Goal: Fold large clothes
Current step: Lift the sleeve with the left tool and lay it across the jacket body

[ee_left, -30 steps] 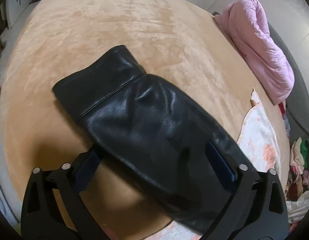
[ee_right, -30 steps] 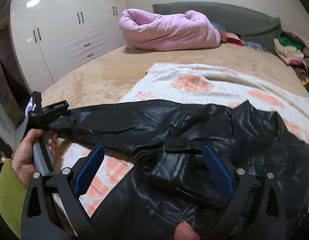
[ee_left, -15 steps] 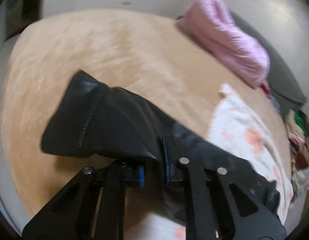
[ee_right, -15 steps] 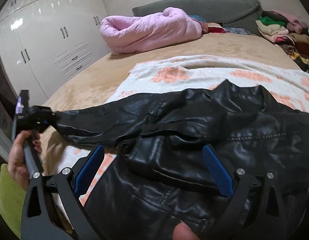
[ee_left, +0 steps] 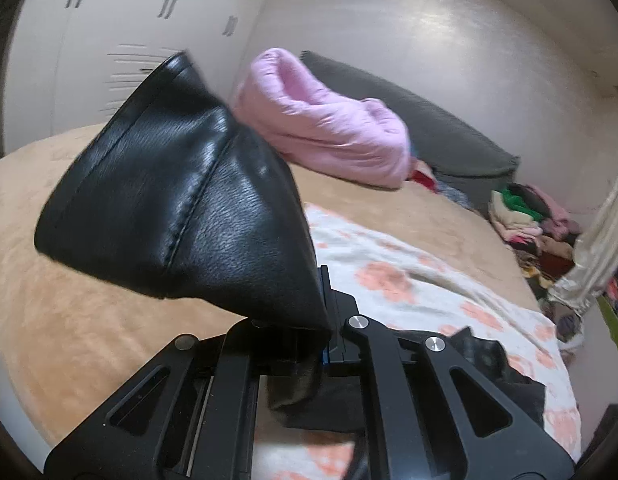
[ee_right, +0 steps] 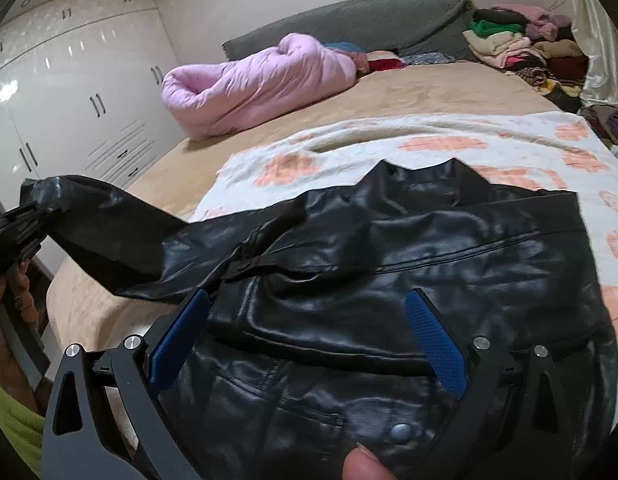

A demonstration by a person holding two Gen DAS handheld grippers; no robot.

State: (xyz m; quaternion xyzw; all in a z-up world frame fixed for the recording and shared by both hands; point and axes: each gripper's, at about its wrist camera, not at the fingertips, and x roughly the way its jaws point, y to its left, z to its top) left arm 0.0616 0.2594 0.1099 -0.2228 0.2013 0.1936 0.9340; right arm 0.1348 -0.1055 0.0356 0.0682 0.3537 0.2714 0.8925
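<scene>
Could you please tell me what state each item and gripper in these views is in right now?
left gripper: shut on the sleeve.
right gripper: open, above the jacket front.
sleeve: lifted off the bed, cuff flaring.
black leather jacket: body lying spread on the floral blanket.
pink duvet: rolled up near the headboard.
wardrobe doors: closed.
clothes pile: heaped, unfolded.

the sleeve cuff [ee_left: 181, 200] hides the left hand-held gripper [ee_left: 327, 344] fingertips (jacket hem [ee_right: 349, 420] cut off below).
</scene>
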